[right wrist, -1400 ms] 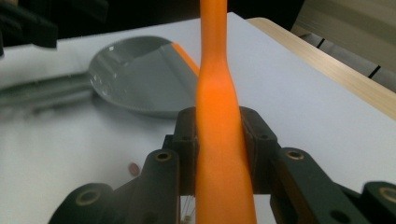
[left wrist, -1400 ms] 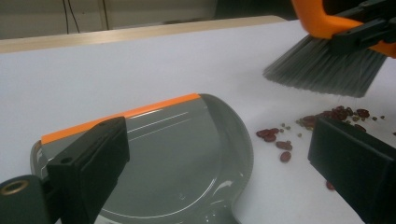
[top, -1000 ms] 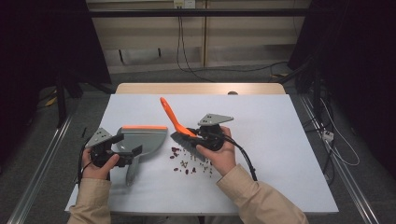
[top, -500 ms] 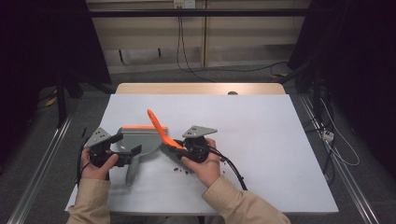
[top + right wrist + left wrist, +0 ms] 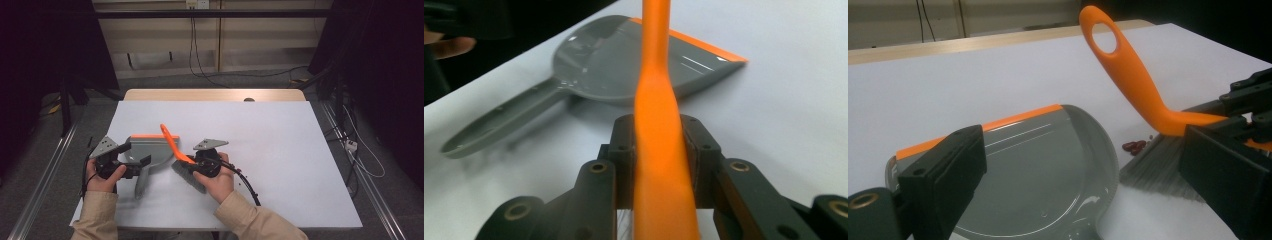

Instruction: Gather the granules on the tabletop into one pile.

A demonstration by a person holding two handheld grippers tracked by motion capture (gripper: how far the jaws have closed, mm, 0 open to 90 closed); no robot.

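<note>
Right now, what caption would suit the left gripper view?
Orange-handled brush sweeps red beans toward a grey dustpan on the white table.

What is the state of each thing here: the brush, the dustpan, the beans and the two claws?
Brush: gripped by its orange handle, bristles down on the table.
Dustpan: lying flat, looks empty.
Beans: a few lying at the bristle edge, outside the pan.
Right claw: shut on the brush handle.
Left claw: open, jaws spread either side of the dustpan.
</note>
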